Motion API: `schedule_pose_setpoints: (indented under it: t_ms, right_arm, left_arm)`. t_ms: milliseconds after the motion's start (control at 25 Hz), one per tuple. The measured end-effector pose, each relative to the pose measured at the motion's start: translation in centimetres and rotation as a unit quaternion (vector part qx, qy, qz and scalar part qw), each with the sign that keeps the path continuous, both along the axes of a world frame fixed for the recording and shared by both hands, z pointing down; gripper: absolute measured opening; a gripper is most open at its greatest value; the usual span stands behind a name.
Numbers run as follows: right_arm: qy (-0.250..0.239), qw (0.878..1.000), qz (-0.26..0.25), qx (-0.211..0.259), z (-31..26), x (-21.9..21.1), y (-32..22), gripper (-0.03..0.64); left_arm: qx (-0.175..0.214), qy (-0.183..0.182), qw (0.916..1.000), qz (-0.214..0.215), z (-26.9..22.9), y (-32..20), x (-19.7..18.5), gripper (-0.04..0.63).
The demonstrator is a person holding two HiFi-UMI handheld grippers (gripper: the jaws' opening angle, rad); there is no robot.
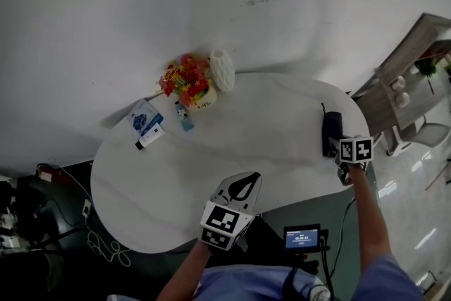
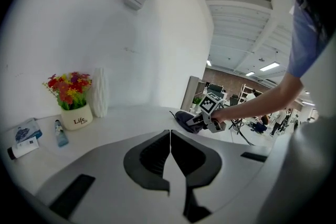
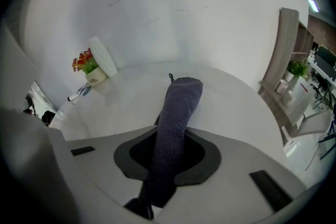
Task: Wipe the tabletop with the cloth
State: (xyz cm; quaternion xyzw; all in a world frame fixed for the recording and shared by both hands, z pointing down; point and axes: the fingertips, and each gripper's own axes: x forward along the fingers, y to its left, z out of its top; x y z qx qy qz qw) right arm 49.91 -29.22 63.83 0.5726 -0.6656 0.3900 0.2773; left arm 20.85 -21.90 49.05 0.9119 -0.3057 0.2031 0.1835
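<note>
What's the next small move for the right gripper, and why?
Probably sweep the right gripper leftward, pressing the cloth along the tabletop. Its jaws are shut on the cloth, which sits at the table's right edge, and nearly all the bare surface lies to its left.

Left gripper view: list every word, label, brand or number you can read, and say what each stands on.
"Life": on the white pot of flowers; a smaller line under it is too small to read.
Blue packet: print too blurred to read.
Bottle: label too small to read.
Tube: label too small to read.
</note>
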Motion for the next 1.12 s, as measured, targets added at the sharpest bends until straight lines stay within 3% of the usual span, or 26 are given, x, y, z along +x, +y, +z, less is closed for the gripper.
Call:
schedule_pose_setpoints:
  t_ms: [400, 680, 920, 1120]
  right_arm:
    - [0.035, 0.997, 0.063, -0.004, 0.1, 10.5, 1.7, 0.067]
    - [0.074, 0.994, 0.079, -0.019, 0.0, 14.6, 3.8, 0.067]
    - [0.065, 0.995, 0.079, 0.003, -1.4, 13.5, 4.2, 0.067]
    - [0.032, 0.998, 0.044, 0.042, -4.5, 7.8, 3.7, 0.067]
  left_arm:
    - [0.004, 0.002, 0.9979, 0.065, -1.1, 0.9, 6.2, 0.017]
    - [-0.013, -0.017, 0.9987, 0.046, 0.1, 2.2, 4.2, 0.017]
    - [-0.021, -0.029, 0.9993, 0.005, 1.2, 2.1, 0.5, 0.017]
    - [-0.02, -0.029, 0.9985, -0.042, 1.1, 1.9, -3.8, 0.017]
